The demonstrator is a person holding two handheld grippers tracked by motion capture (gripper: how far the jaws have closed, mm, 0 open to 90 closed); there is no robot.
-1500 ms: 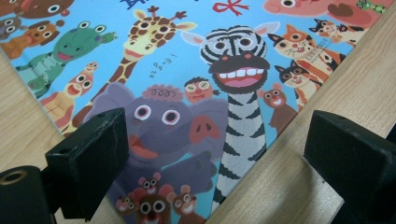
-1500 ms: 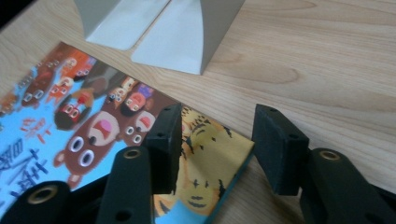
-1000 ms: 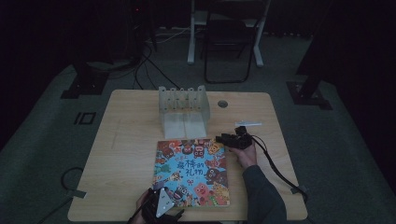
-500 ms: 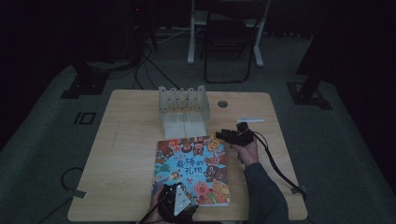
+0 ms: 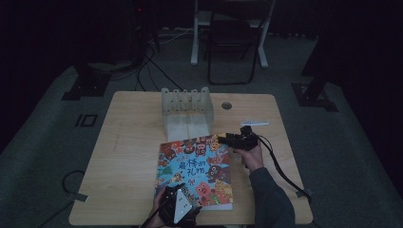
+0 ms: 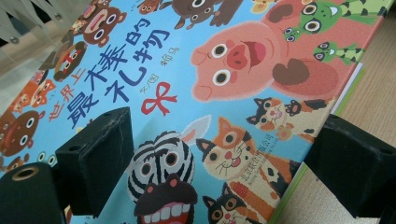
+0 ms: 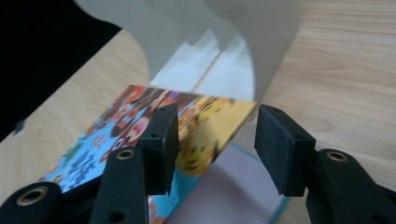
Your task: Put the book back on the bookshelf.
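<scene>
— High view first: what's different from a second ago?

— My left gripper (image 5: 177, 209) has slid right along the near edge of the picture book (image 5: 197, 171), from its near left corner to about the middle. My right gripper (image 5: 228, 139) stays at the far right corner. The book lies flat at the front of the table (image 5: 133, 142), just in front of the clear rack (image 5: 186, 107).

— Left gripper view?

— My jaws stand spread wide over the cover, gripping nothing. I'd say this hand is placed to steady the book.

— Right gripper view?

— The cover's corner (image 7: 219, 116) is raised off a pale page (image 7: 233, 196) and sits blurred between my spread jaws, one of them against it, not pinched. My judgement: I'm starting to open the book, and closing on that corner comes next.
</scene>
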